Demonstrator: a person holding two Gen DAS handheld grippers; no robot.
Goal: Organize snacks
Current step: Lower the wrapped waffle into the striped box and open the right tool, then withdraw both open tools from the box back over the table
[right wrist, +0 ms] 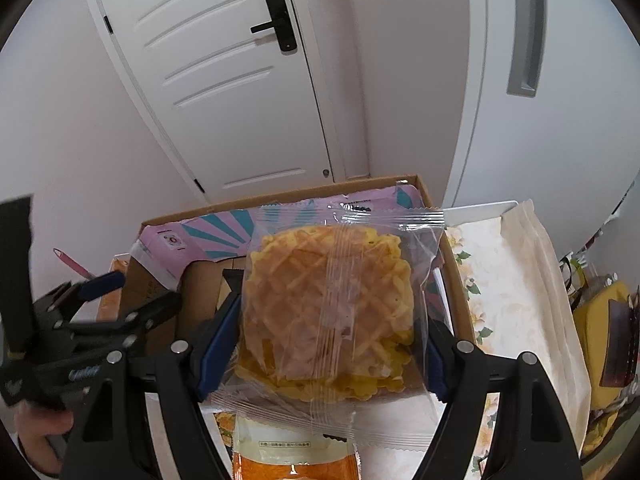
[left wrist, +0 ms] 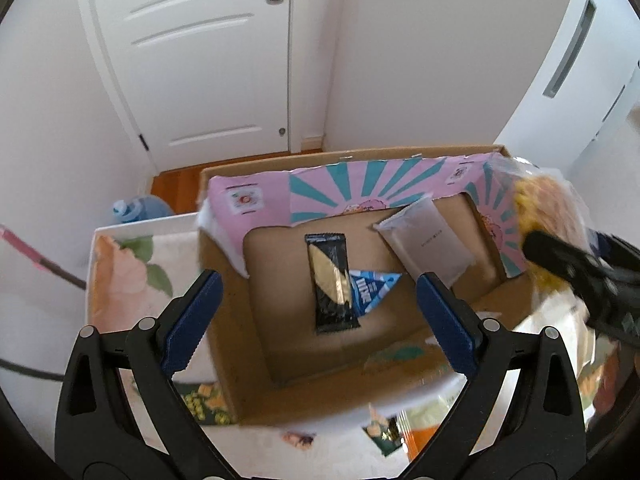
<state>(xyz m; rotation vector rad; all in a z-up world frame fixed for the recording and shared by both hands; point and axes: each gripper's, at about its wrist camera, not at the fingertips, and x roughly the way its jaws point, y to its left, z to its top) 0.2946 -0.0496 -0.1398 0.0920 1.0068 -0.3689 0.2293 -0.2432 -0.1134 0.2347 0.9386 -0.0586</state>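
Waffle packet (right wrist: 328,312), a clear crinkled wrapper over golden, grid-patterned waffles with frilled yellow edges, is gripped between the blue pads of the right claw (right wrist: 326,328) and is held above the near right part of the cardboard box (right wrist: 456,280). Pink flaps with teal rays are seen lining the box's far wall. On the box floor a black snack bar (left wrist: 332,282) is laid over a blue triangular packet (left wrist: 370,290), and a pale grey pouch (left wrist: 426,240) is propped beside them. The left claw (left wrist: 320,322) is spread wide over the box, with nothing held.
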